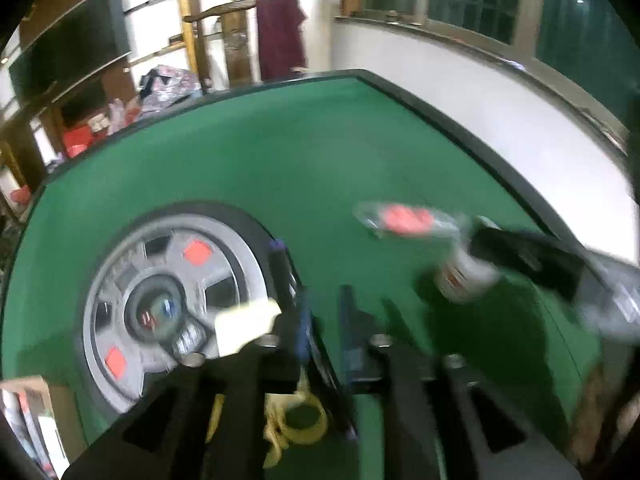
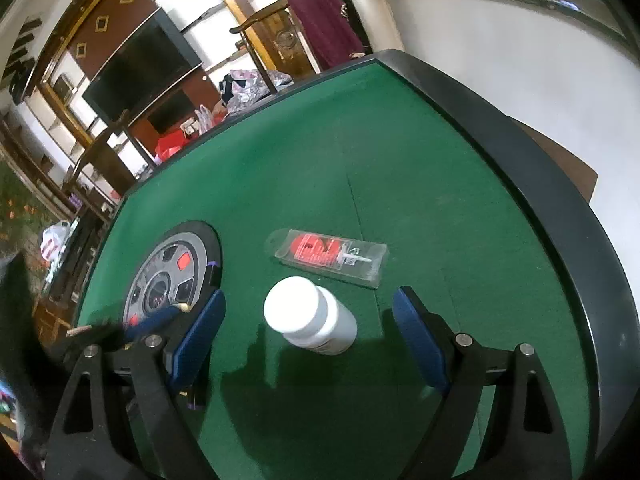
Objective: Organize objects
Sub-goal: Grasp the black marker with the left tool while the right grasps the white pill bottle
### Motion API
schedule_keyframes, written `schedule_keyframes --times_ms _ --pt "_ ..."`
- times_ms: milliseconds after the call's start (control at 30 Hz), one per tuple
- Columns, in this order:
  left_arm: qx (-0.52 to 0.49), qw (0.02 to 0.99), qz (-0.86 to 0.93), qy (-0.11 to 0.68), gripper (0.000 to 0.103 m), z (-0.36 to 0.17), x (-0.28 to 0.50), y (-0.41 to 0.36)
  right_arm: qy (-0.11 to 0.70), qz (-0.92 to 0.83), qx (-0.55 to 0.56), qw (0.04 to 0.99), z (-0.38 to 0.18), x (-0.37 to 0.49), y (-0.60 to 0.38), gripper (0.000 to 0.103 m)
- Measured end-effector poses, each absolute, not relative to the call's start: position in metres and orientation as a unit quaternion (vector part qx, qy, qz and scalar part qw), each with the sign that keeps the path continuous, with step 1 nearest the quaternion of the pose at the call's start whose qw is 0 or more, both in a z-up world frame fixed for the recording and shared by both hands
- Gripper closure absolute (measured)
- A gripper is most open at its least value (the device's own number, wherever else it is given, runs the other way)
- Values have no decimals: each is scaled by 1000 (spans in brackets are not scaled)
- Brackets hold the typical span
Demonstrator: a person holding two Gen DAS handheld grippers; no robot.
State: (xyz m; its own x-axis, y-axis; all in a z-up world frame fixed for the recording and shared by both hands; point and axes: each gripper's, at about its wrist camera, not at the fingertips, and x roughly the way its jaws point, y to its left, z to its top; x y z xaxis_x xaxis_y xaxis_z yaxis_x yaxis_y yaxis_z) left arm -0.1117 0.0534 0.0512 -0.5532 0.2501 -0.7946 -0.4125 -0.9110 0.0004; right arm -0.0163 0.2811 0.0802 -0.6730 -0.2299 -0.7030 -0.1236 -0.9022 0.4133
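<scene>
A: Right tool [image 2: 306, 344] spread wide, gripping nothing; white bottle [image 2: 316, 316] upright on counter [image 2: 400, 160], squarely between the pads.

B: Left tool [image 1: 324, 320] slightly parted, empty, farther away.

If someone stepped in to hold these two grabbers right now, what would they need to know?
Right gripper: open wide, empty, with the white bottle standing upright between its fingers, untouched.
Left gripper: jaws slightly apart; the view is blurred, so whether it holds anything is unclear.
On the green table: a clear packet with a red item lies beyond the bottle; a wheel-shaped round tray sits to the left.
Done: unclear. Left: probably bottle and packet still need putting away.
</scene>
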Motion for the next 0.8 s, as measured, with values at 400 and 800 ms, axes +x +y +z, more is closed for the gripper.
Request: schedule_keyframes --times_ms 400,800 --pt "-516 252 816 72 78 36 -124 74 -268 -877 397 25 78 -13 297 17" --pt "-461 237 842 147 81 43 -60 64 -259 -878 402 33 77 -13 291 17"
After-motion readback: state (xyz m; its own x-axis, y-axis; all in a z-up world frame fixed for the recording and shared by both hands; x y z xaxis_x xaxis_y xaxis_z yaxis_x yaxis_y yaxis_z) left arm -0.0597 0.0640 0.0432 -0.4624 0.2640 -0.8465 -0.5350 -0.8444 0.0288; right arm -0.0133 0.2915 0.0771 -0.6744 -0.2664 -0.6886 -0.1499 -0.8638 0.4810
